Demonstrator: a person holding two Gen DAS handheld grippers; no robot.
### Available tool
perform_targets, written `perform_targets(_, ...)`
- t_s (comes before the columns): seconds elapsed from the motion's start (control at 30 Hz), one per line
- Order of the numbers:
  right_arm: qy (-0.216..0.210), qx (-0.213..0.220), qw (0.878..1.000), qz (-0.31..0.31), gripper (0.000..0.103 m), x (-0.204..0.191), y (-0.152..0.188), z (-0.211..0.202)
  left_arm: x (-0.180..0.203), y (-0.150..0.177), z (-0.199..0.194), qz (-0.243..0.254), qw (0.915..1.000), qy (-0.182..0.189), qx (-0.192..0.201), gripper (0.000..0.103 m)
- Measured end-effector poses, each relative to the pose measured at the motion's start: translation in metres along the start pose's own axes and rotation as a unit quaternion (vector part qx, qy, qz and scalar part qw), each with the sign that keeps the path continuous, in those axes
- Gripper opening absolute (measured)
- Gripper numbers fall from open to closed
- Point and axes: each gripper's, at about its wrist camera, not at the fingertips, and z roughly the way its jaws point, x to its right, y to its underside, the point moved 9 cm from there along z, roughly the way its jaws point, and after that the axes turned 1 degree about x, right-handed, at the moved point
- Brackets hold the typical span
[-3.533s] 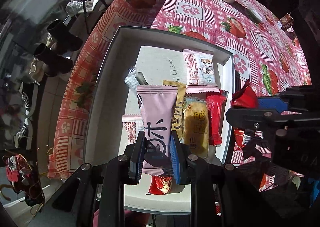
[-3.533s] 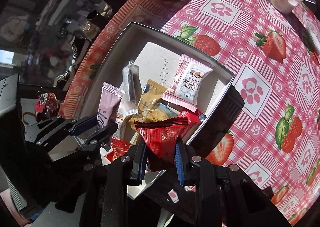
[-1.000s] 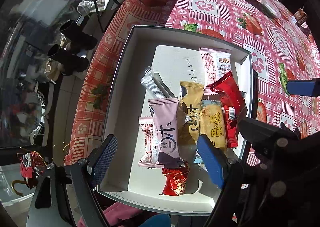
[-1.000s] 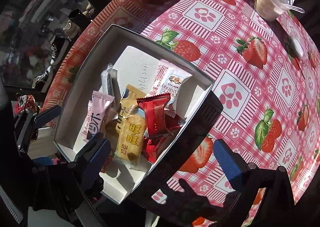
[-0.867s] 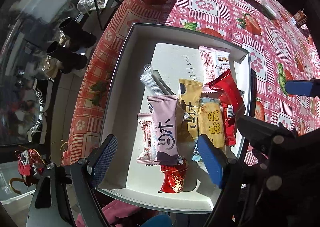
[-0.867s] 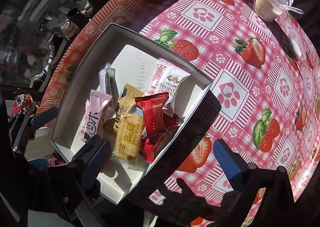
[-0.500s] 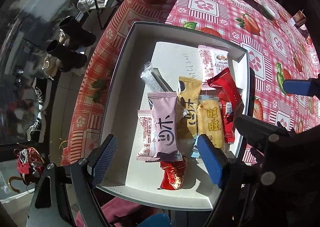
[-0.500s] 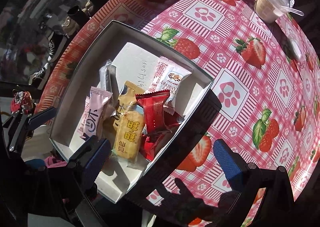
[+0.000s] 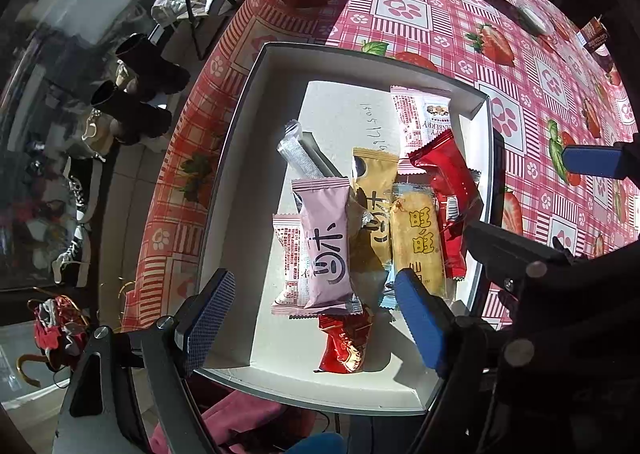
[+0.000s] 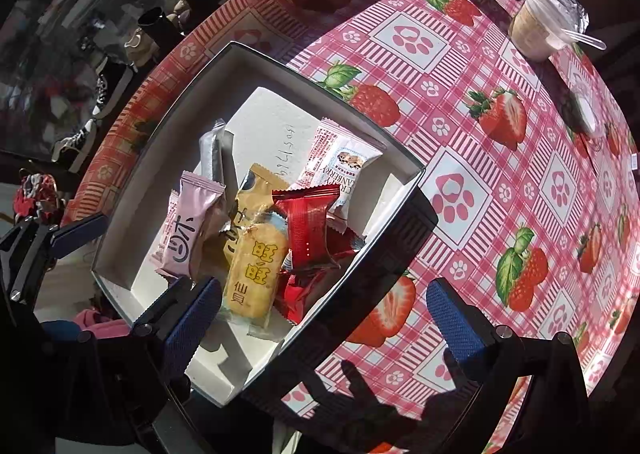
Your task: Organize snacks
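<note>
**Both claws released above the snack box**

Our left gripper [image 9: 316, 318] hangs with its jaws spread wide and nothing between them, over the near end of the white box [image 9: 236, 157]. Our right gripper [image 10: 328, 318] is likewise released and empty, straddling the box's near right wall [image 10: 360, 266].

We take the box as our landmark. It sits at the edge of the strawberry tablecloth [image 9: 404, 9]. Inside it the packets lie mostly in a row side by side, their long axes running from the near wall toward the far wall. From the left we see the pink packet [image 9: 326, 242] overlapping a white-and-red one beneath its left edge, then the tan packet [image 9: 374, 189], the yellow rice-cracker packet [image 9: 418, 242] and the red packet [image 9: 448, 173], which tilts toward the right wall. The silver stick [image 9: 298, 153] lies diagonally, just beyond the pink packet. The cranberry packet [image 9: 420, 117] lies nearest the far wall. A small red wrapper [image 9: 344, 342] lies nearest us.

Beyond the box, far across the cloth, stands a plastic cup [image 10: 544, 25] with a spoon.
</note>
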Motion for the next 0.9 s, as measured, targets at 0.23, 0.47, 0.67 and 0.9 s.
perform_targets(0.23, 0.006, 0.005, 1.0, -0.006, 0.103, -0.0013, 0.0002, -0.002, 0.0015, 0.0005, -0.0014, -0.001, 1.0, 0.0, 0.002, 0.085)
perform_targets(0.47, 0.014, 0.014, 1.0, -0.013, 0.103, -0.0027, -0.0005, -0.0057, 0.0014, 0.0002, -0.0032, -0.001, 1.0, 0.0, 0.003, 0.085)
perform_targets(0.67, 0.016, 0.016, 1.0, -0.014, 0.103, -0.0026, -0.0005, -0.0065, 0.0008, 0.0005, -0.0038, 0.002, 1.0, 0.001, 0.003, 0.085)
perform_targets(0.9, 0.019, 0.02, 1.0, -0.013, 0.103, -0.0015, -0.0009, -0.008, 0.0012, 0.0007, -0.0039, 0.005, 1.0, 0.0, 0.004, 0.085)
